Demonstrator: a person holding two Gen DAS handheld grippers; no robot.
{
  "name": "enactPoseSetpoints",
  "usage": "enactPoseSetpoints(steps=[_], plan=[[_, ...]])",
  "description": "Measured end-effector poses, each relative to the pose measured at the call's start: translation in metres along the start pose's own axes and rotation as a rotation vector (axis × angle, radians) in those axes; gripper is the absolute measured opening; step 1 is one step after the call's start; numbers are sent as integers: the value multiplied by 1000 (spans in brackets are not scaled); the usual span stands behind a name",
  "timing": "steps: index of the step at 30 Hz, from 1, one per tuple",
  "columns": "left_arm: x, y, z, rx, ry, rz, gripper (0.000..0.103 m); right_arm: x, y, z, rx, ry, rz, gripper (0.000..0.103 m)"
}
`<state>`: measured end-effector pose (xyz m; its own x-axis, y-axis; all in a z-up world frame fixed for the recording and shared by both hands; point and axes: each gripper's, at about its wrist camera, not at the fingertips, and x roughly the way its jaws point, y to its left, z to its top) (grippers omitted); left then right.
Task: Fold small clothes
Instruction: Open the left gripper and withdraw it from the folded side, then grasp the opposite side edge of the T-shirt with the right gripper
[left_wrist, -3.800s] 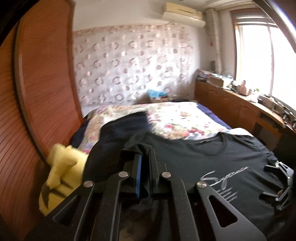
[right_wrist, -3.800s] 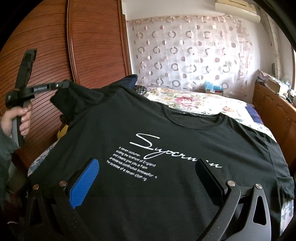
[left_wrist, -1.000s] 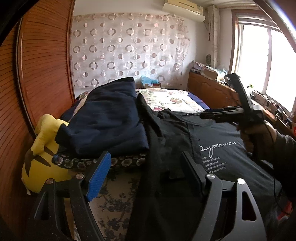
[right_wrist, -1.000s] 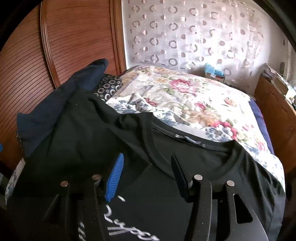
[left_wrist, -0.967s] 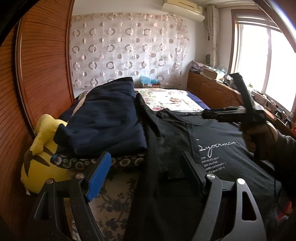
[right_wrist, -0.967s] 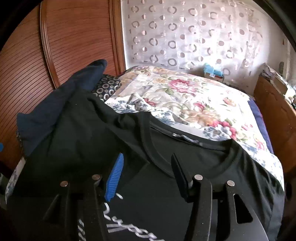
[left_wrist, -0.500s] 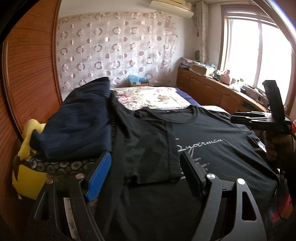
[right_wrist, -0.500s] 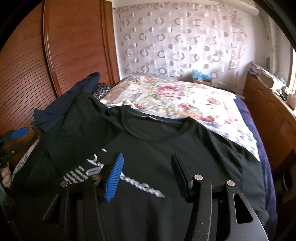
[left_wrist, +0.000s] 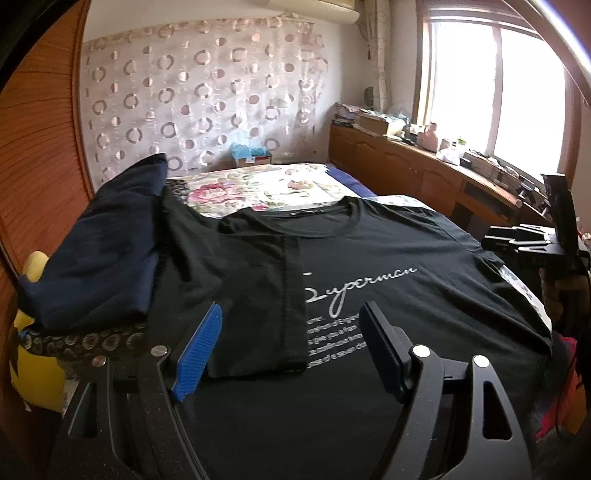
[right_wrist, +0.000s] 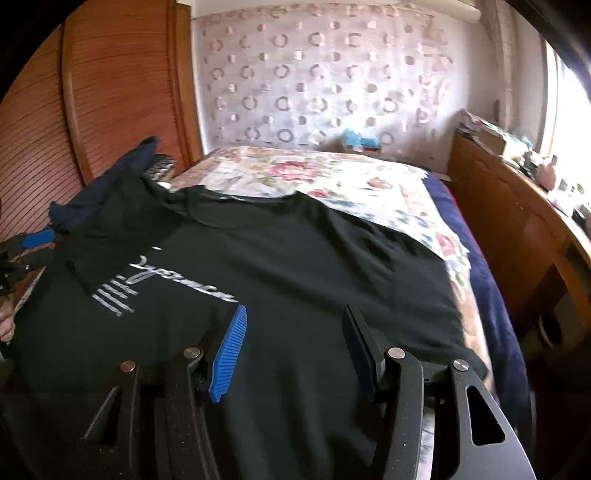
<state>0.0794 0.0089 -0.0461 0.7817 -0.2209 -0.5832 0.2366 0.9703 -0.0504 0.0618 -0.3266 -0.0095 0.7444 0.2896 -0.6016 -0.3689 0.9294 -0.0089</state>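
Black t-shirt lies face up across the bed, left sleeve side folded in over the chest. White script print reads "Superman", small text lines below not legible. Left gripper hovers above the shirt hem, angled down, jaws apart, holding nothing. Right gripper hovers above the shirt's right half, jaws apart, empty. Navy garment lies beside the shirt.

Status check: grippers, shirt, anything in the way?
Left gripper and right gripper open, empty. Black shirt flat on bed, one sleeve folded in. Navy garment touching its far side.
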Motion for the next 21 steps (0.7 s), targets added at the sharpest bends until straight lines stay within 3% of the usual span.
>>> enactPoseSetpoints(steps=[7,15,21], plan=[[24,-20,3,50,65,-35,77,-4,-18,-1,51,17,-83,56],[59,-36,0,106,188,-51,77,19,-42,-4,117,85,-160,55],[76,-43,-2,136,248,-47,77,30,-53,3,162,125,-161,55]])
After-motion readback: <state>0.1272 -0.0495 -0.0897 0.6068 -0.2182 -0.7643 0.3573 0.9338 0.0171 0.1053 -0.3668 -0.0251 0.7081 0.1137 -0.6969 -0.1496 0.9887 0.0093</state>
